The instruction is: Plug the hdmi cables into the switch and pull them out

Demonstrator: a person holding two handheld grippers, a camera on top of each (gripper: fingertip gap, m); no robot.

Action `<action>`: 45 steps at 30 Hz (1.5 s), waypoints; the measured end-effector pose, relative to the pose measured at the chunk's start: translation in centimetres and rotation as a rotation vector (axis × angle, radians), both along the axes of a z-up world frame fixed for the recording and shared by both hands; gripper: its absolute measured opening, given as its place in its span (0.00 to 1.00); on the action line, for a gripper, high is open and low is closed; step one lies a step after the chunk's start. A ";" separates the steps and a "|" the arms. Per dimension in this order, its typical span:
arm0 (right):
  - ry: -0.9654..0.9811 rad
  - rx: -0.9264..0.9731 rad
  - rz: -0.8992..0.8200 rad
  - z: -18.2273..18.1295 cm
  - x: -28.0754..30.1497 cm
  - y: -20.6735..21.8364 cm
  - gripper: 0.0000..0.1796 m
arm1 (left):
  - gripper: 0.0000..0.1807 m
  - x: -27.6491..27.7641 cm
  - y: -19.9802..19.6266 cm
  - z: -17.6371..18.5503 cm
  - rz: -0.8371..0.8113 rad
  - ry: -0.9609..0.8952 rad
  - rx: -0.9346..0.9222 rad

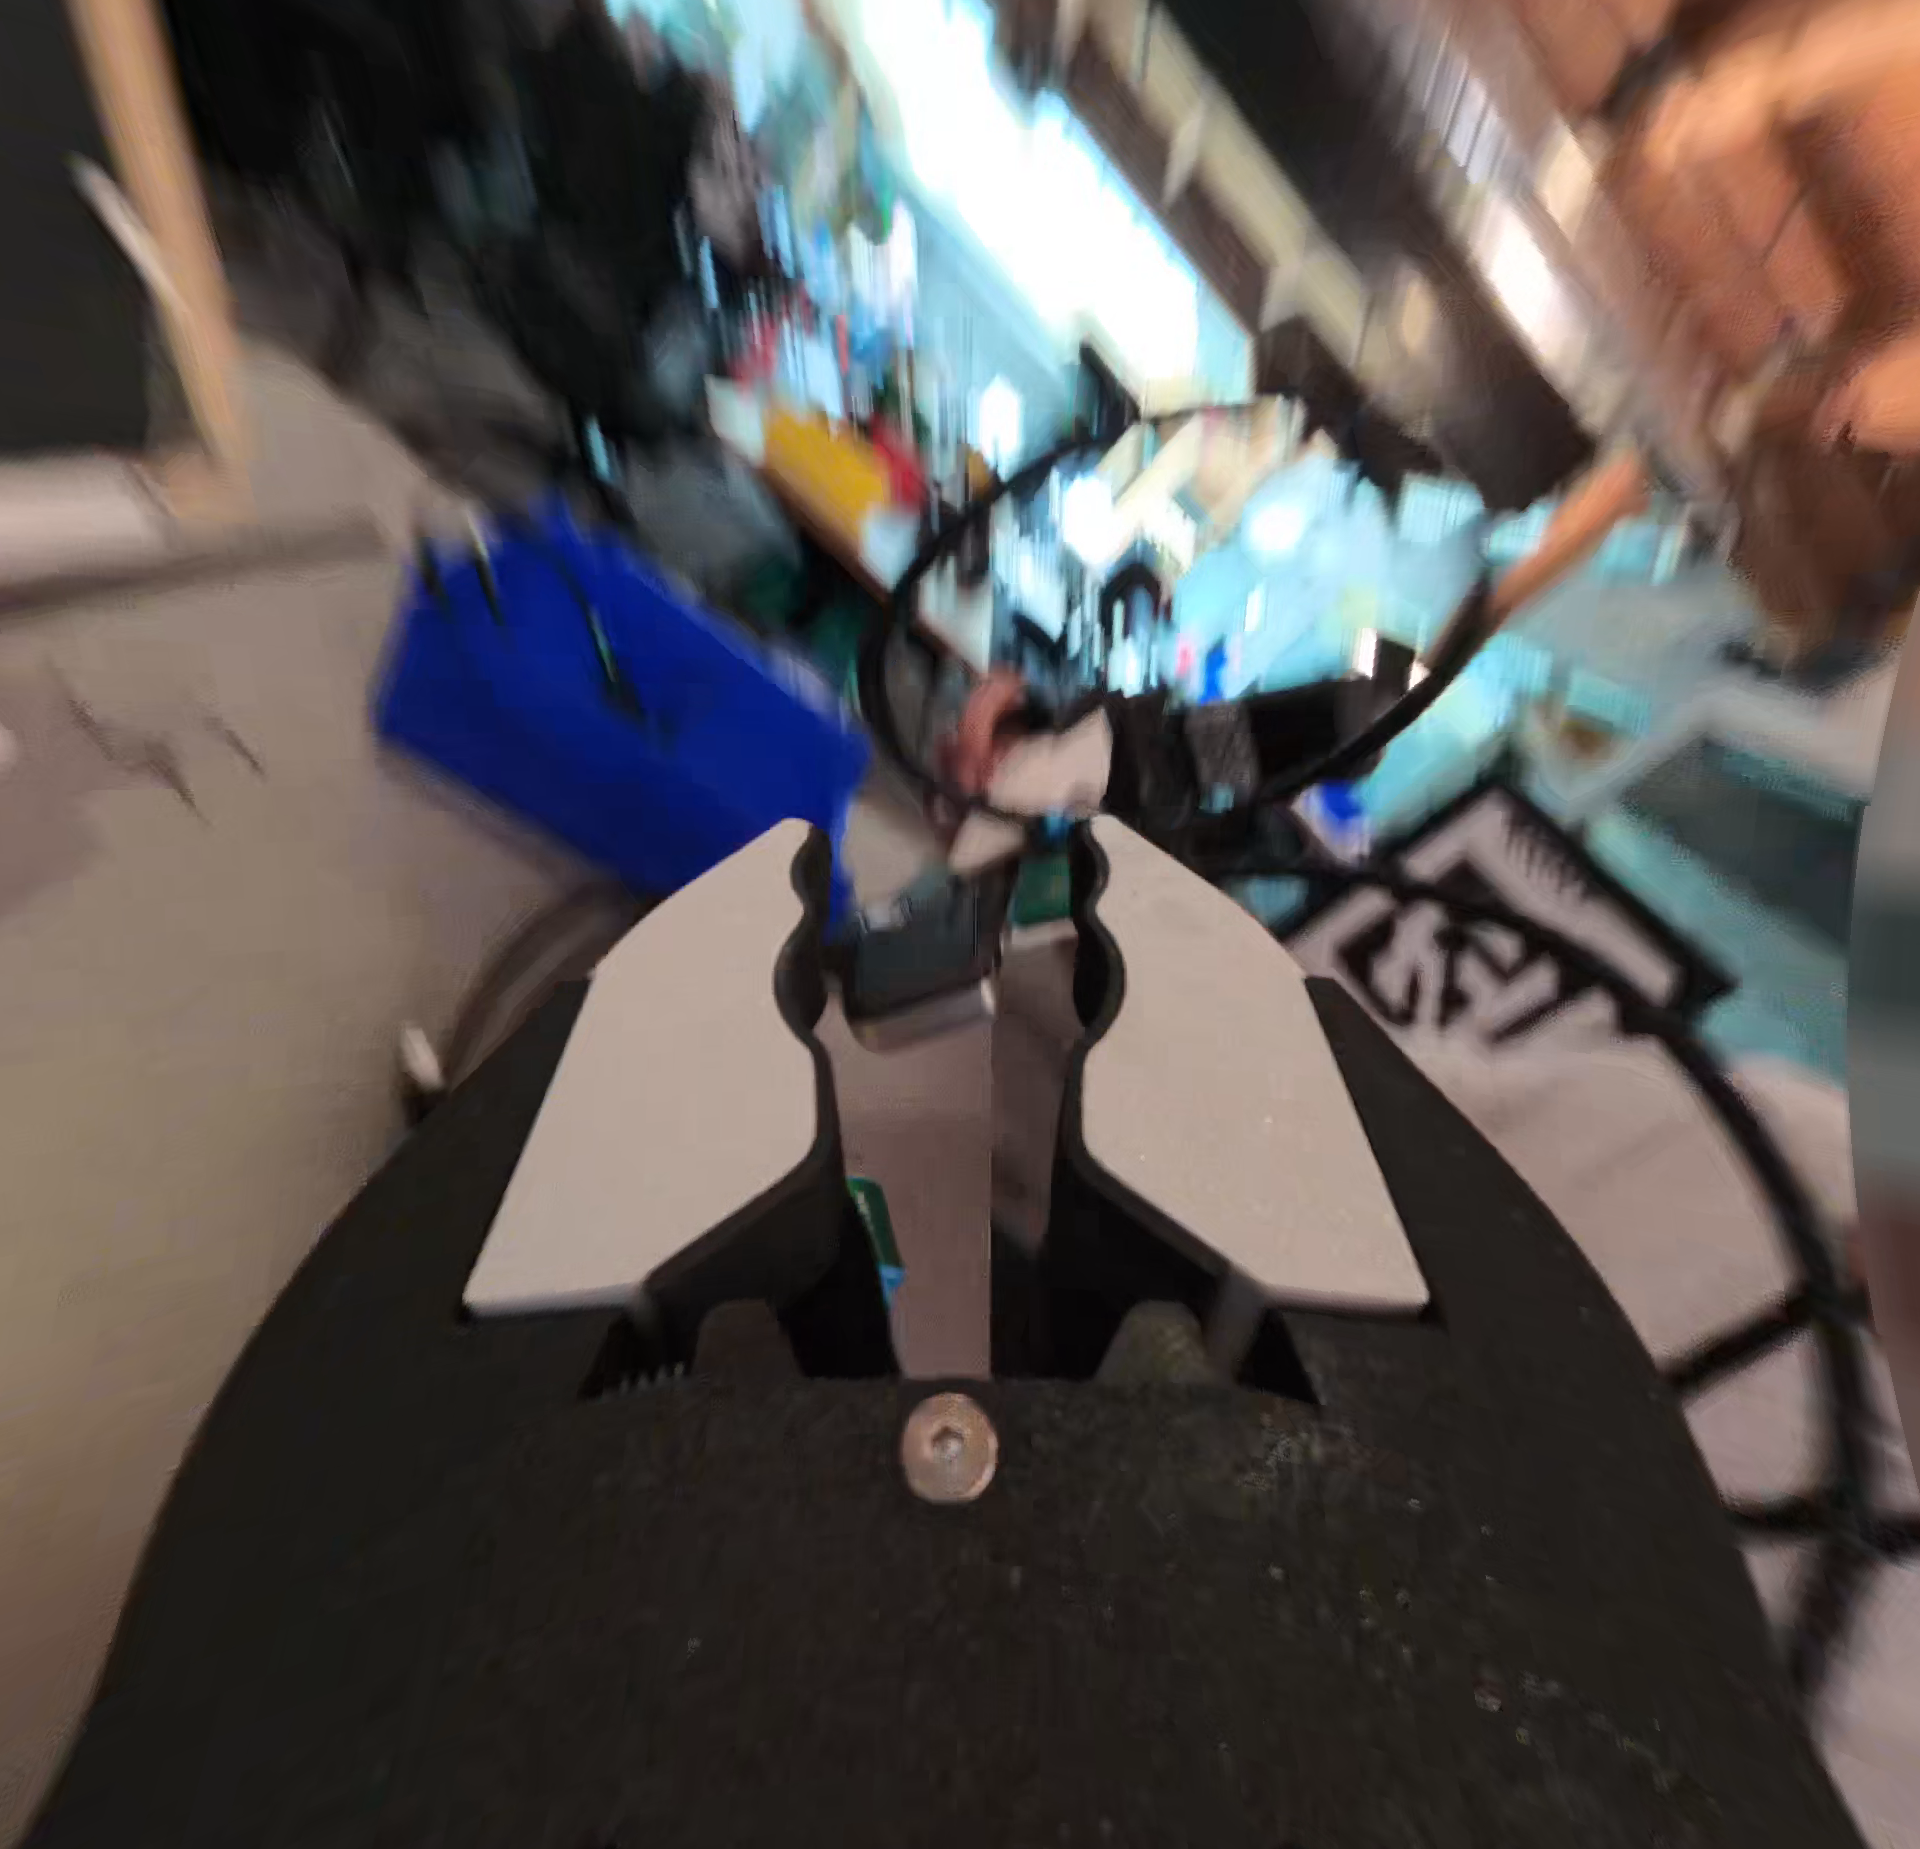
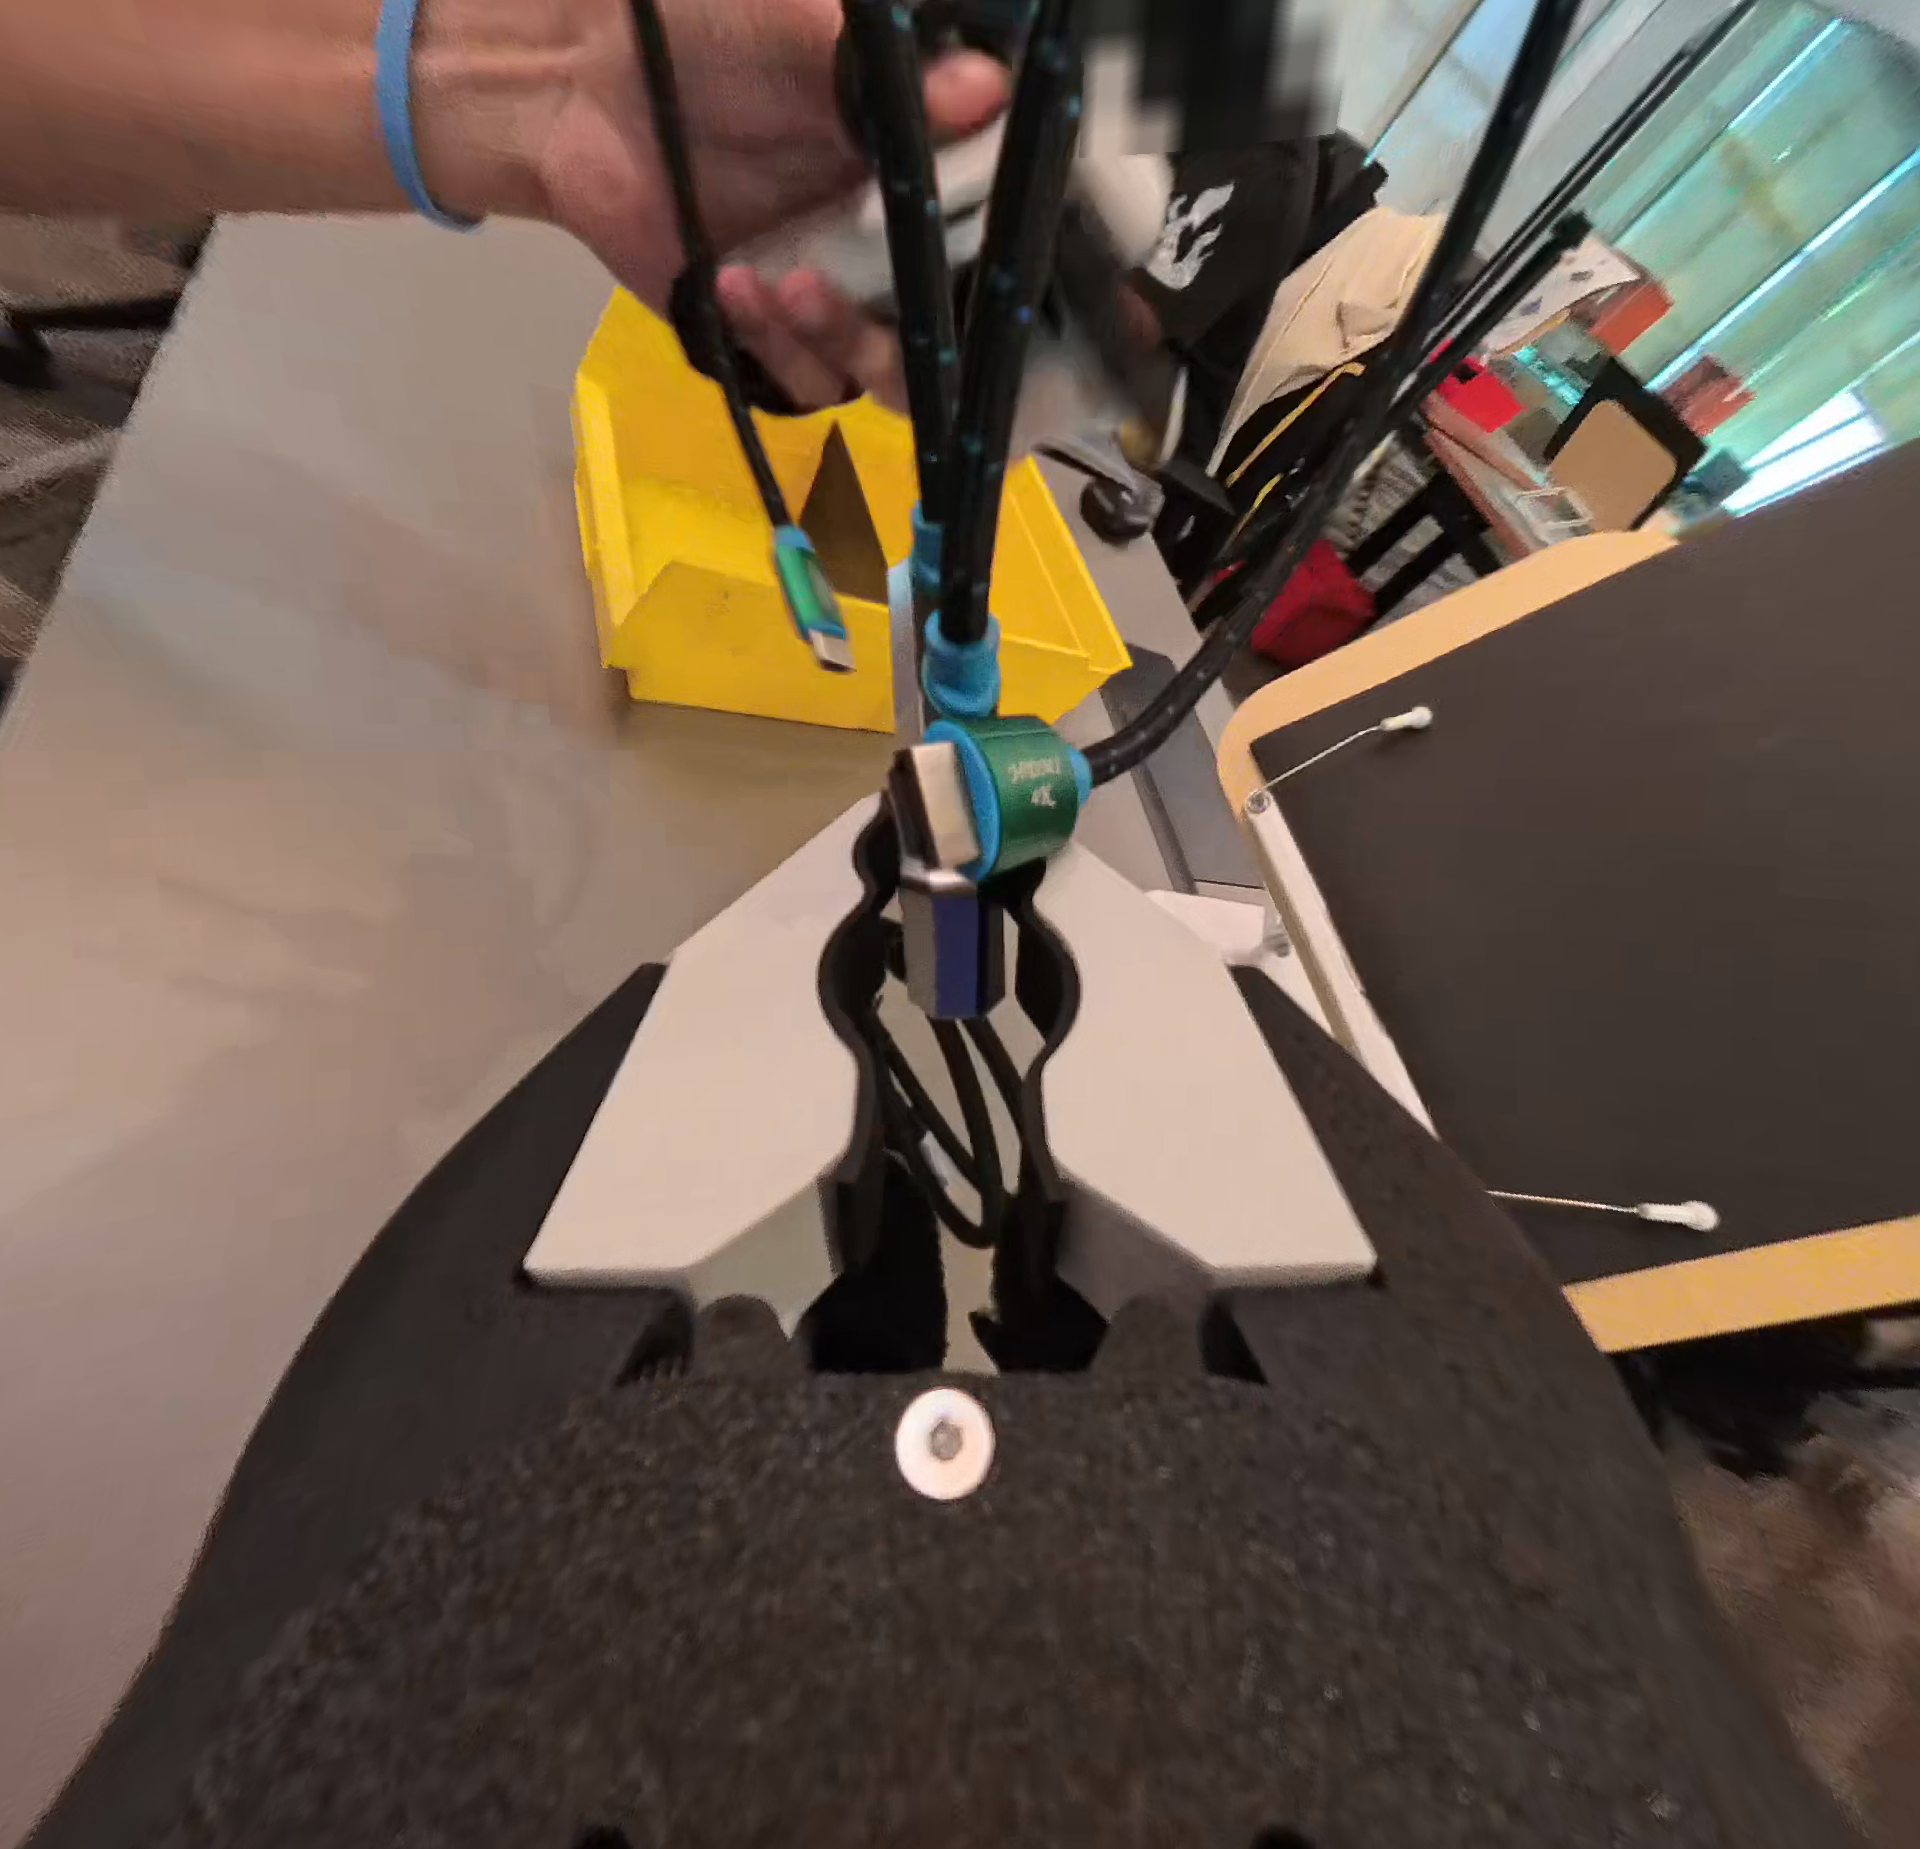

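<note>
Meanwhile, right gripper (image 2: 951,926) clenched on a blue plug (image 2: 951,952), green plug (image 2: 1003,800) hanging just above, cables (image 2: 935,324) bunched in a hand (image 2: 623,106) over the surface (image 2: 260,760). Left gripper (image 1: 951,869) gripping a grey, blurred switch (image 1: 914,978), well off the surface.

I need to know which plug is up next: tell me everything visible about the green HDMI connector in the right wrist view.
The green HDMI connector has a metallic-looking green shell with blue collars at both ends and a bare silver plug tip pointing left. A black braided cable with blue flecks leaves its right end. It hangs unplugged just beyond the right gripper, right above a blue-and-silver connector between the fingers; whether they touch is unclear.
</note>
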State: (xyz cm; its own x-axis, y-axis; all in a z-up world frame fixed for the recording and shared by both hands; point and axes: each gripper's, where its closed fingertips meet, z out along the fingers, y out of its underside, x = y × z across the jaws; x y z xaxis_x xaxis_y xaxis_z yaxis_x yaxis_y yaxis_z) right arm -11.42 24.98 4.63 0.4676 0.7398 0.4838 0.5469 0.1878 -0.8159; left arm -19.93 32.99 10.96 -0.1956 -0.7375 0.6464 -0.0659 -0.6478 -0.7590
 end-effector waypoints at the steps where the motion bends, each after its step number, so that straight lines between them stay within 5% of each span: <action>1: 0.028 -0.025 0.012 1.1 0.6 0.0 0.10 | 0.22 -2.1 2.4 2.2 0.113 -0.077 0.014; 4: 0.112 -0.048 -0.029 5.7 3.4 0.9 0.10 | 0.18 -8.1 6.0 5.3 0.348 -0.193 0.075; 7: 0.178 -0.053 -0.083 10.7 7.3 1.5 0.10 | 0.12 -11.6 5.8 4.2 0.503 -0.242 0.081; 12: 0.231 0.044 -0.236 17.4 16.6 2.8 0.10 | 0.12 -11.1 -0.6 -5.9 0.552 -0.052 0.037; 15: 0.344 -0.001 -0.332 18.3 22.7 3.9 0.10 | 0.12 -9.6 -6.4 -12.0 0.465 0.038 -0.024; 17: 0.468 -0.065 -0.392 16.1 26.4 4.9 0.10 | 0.12 -9.1 -9.3 -15.6 0.449 0.085 -0.052; 20: 0.620 -0.226 -0.468 8.3 31.1 6.1 0.10 | 0.12 -8.4 -12.5 -19.6 0.416 0.131 -0.132; 24: 0.694 -0.424 -0.607 -3.8 35.5 6.2 0.11 | 0.12 -7.1 -13.9 -20.5 0.339 0.203 -0.075; 30: 0.641 -0.611 -0.814 -11.5 37.7 5.9 0.11 | 0.11 -6.9 -14.3 -21.5 0.320 0.249 -0.063; 36: 0.558 -0.608 -1.023 -11.7 37.4 8.0 0.11 | 0.11 -6.4 -14.4 -21.8 0.306 0.253 -0.080; 45: 0.852 -0.485 -1.038 -11.2 39.1 5.8 0.14 | 0.12 -5.9 -14.8 -22.6 0.285 0.284 -0.074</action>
State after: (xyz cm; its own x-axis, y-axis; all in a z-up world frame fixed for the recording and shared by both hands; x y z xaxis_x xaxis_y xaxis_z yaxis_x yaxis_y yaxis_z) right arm 27.71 30.75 -6.53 0.9046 -0.1042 -0.4134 -0.4207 -0.3753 -0.8259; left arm -25.81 18.22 -11.59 0.2037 -0.6860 0.6985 -0.0762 -0.7224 -0.6872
